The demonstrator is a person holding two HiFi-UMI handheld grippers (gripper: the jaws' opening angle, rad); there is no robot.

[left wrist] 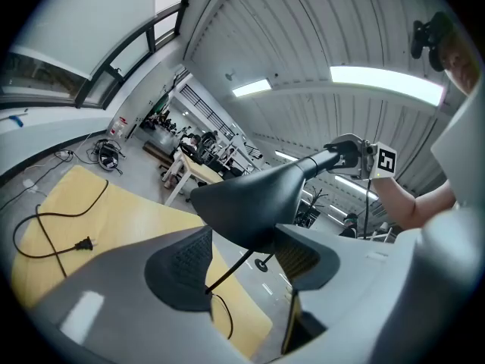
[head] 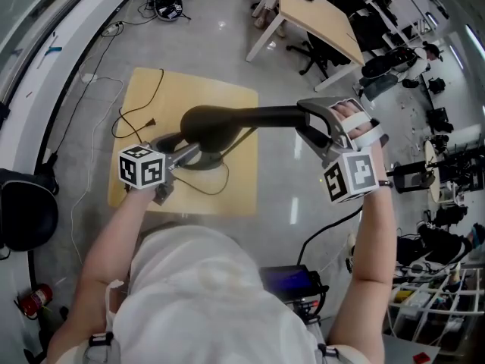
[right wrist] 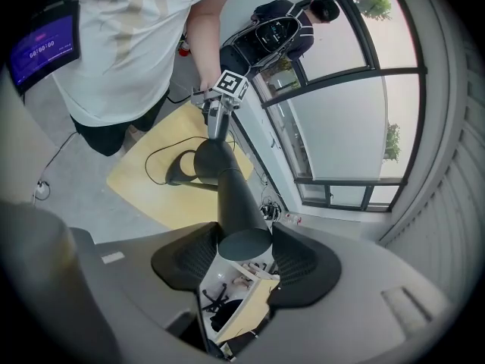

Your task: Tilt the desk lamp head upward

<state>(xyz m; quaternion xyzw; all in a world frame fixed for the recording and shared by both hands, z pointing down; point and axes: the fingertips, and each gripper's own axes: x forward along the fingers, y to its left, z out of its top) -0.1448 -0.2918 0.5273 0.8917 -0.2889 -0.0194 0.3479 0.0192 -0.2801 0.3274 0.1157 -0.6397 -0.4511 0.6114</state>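
**Q:** What sits closest to the camera?

**A:** Seen from above, a person's torso (head: 204, 294) in a white shirt. Both bare forearms (head: 375, 233) reach forward. Each hand holds a grey pair of tongs carrying a marker cube (head: 142, 167).

**Q:** What are the tongs doing?

**A:** The left gripper (left wrist: 244, 237) has its jaws spread wide. The broad, rounded end of the black desk lamp head (head: 242, 118) sits at their tips. It is not clear whether the pads press on it. The right gripper (right wrist: 244, 247) is closed on the narrow, flat-cut end of the same head, with a dark pad against each side.

**Q:** Where is the lamp?

**A:** The head stretches from one gripper to the other, above a low, pale wooden table (head: 197, 89). Under its broad end a thin stem (left wrist: 231, 270) drops to the round lamp base (head: 208, 160), which stands on the tabletop. A loose power plug (left wrist: 85, 243) lies on the left part of the table, apart from the base.

**Q:** And beyond the table?

**A:** A glossy grey floor (head: 220, 51). Farther off is a pale desk (head: 314, 14) on white legs, with a dark office chair (head: 309, 50) beside it.
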